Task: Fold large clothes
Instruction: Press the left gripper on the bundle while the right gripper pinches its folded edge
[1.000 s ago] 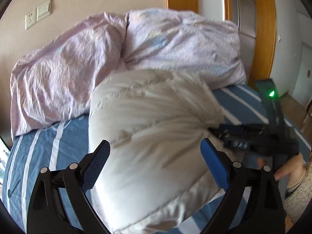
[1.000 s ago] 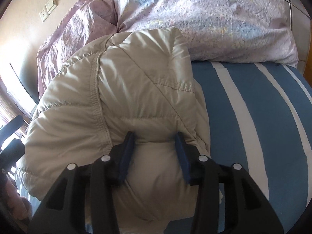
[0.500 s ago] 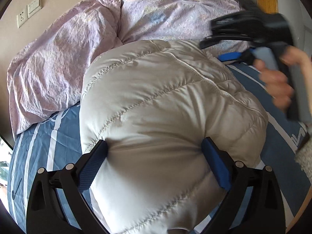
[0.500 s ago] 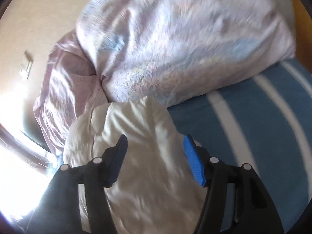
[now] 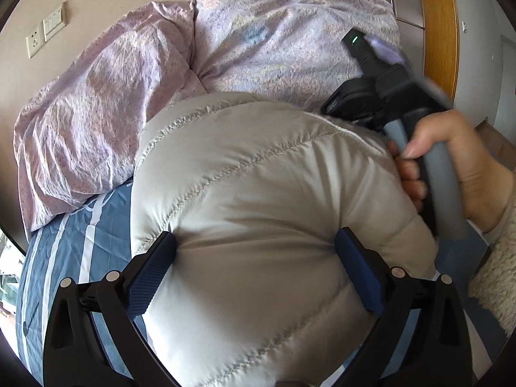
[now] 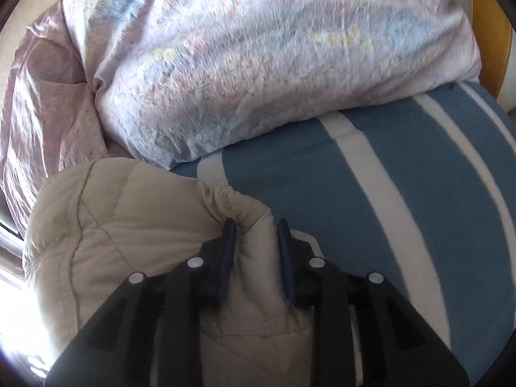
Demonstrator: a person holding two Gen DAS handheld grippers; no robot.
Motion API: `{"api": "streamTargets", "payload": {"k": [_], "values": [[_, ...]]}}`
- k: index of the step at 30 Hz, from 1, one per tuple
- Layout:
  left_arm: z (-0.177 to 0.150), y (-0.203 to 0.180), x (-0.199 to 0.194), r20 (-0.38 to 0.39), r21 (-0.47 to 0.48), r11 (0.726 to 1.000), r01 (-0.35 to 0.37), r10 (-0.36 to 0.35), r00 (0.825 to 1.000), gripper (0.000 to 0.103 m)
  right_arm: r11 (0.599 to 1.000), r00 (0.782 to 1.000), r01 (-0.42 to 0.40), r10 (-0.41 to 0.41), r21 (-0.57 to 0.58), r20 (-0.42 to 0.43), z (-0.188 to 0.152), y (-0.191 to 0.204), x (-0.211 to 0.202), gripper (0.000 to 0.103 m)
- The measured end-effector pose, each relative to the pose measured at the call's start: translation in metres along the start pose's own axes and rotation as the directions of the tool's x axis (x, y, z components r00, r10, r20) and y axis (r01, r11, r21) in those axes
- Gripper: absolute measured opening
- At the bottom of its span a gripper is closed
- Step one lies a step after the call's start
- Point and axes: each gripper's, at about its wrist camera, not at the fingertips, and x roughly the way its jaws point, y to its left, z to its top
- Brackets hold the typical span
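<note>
A puffy beige quilted jacket (image 5: 258, 193) lies bunched on the bed. My left gripper (image 5: 254, 251) stands open and wide, pushed down into the near part of the jacket, which bulges up between its blue pads (image 5: 151, 271). In the right wrist view my right gripper (image 6: 256, 229) sits at the jacket's (image 6: 129, 225) far right edge. Its jaws are closing, and a puckered fold of the fabric is pinched between them. A person's hand (image 5: 467, 167) holds that gripper's grey handle at the right of the left wrist view; its fingertips are hidden there.
A crumpled lilac duvet (image 5: 113, 96) and a pale flowered pillow (image 6: 258, 64) lie right behind the jacket. The blue sheet with white stripes (image 6: 419, 209) stretches to the right. Wall sockets (image 5: 45, 32) and a wooden door frame (image 5: 438, 32) stand beyond the bed.
My right gripper let go of the jacket's near edge, opened, swung to its far right edge and narrowed on a fold there. The jacket now fills the left gripper's gap.
</note>
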Motion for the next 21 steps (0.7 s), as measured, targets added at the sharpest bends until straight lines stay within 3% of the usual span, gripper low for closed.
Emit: {"api": "streamTargets", "payload": {"k": [4,7,10,13,21], "values": [[0.000,0.005,0.000,-0.013,-0.004,1.000,0.025,-0.025,1.000,0.100,0.994,0.986,-0.087,0.095,-0.066,0.135,-0.033,0.000,-0.070,0.038],[0.001,0.007,0.000,-0.015,-0.004,1.000,0.031,-0.031,0.999,0.101,0.979,0.979,-0.131,0.152,-0.153,0.136,-0.058,0.006,-0.091,0.040],[0.000,0.007,0.000,-0.010,-0.011,1.000,0.029,-0.029,1.000,0.101,0.976,0.992,-0.110,0.120,-0.186,0.046,-0.068,0.008,-0.065,0.040],[-0.001,0.005,0.000,-0.002,-0.004,1.000,0.022,-0.022,1.000,0.101,0.978,0.990,-0.131,0.137,-0.164,0.022,-0.075,0.004,-0.046,0.041],[0.000,-0.002,0.000,0.023,0.011,1.000,-0.010,0.010,1.000,0.101,0.975,0.983,-0.170,0.177,-0.143,0.039,-0.079,-0.005,-0.030,0.041]]}}
